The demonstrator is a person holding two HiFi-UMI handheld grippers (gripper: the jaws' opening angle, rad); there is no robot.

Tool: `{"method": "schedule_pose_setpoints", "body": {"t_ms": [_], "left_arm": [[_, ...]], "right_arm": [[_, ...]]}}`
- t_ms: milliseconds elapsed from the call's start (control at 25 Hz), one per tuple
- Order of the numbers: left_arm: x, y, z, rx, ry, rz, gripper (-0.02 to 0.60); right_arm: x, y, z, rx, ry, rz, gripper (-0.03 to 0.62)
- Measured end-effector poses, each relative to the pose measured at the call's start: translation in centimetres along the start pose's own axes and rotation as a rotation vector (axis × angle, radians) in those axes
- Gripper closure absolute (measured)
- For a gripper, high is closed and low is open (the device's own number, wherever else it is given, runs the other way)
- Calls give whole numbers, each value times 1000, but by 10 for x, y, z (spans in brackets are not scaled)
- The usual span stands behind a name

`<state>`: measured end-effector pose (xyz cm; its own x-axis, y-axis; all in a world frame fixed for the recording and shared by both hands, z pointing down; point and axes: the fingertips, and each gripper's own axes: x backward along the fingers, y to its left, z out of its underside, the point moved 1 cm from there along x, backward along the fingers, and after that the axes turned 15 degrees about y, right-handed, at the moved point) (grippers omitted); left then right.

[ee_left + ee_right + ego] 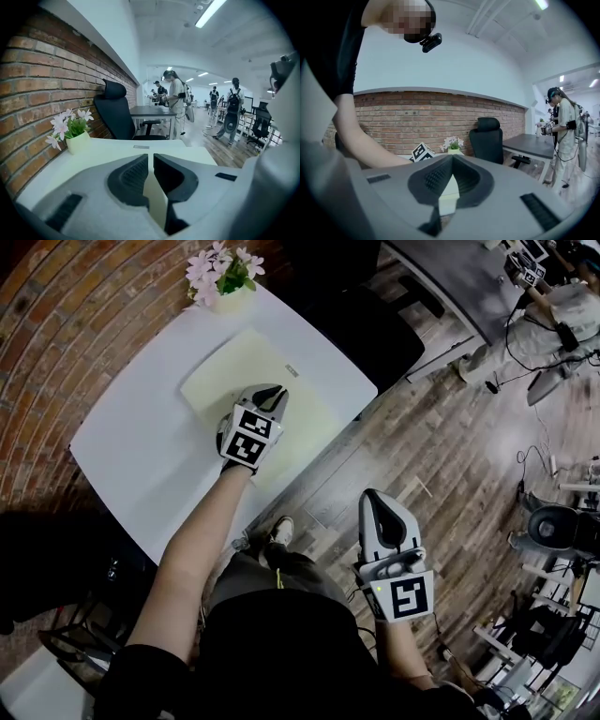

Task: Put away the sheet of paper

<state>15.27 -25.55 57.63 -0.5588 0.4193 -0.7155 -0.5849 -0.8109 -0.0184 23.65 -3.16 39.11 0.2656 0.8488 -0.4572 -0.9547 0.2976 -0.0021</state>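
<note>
A pale yellow sheet of paper (246, 357) lies flat on the white table (131, 446), a small grey tab (289, 371) at its far edge. My left gripper (269, 393) rests low over the near half of the sheet and points along it. In the left gripper view its jaws (151, 161) stand side by side, almost together with only a thin slit, and the sheet (180, 152) shows beyond and under them, not pinched. My right gripper (374, 495) hangs off the table over the wooden floor, shut and empty (452, 159).
A pot of pink flowers (223, 277) stands at the table's far corner. A black office chair (375, 324) sits just beyond the table by the brick wall. Several people (176, 103) stand farther off among desks. My own legs and shoe (281, 531) are below the table's near edge.
</note>
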Motion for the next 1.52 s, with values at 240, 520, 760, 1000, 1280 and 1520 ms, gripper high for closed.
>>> {"method": "schedule_pose_setpoints", "body": {"t_ms": [240, 520, 760, 1000, 1280, 1520], "left_arm": [[-15, -1, 5, 23, 52, 25, 529], [-34, -6, 17, -24, 129, 27, 529], [-44, -14, 20, -69, 216, 61, 529], [-57, -18, 31, -124, 280, 56, 545], [-51, -5, 21, -64, 349, 121, 546], [-50, -5, 6, -35, 272, 151, 554]], "right_arm": [[-2, -4, 4, -6, 3, -11, 580], [-2, -10, 9, -14, 6, -8, 580], [-2, -13, 15, -30, 15, -9, 580], [-4, -17, 19, -39, 20, -14, 580], [-10, -18, 15, -36, 14, -27, 580], [-9, -16, 12, -27, 10, -31, 580]]}}
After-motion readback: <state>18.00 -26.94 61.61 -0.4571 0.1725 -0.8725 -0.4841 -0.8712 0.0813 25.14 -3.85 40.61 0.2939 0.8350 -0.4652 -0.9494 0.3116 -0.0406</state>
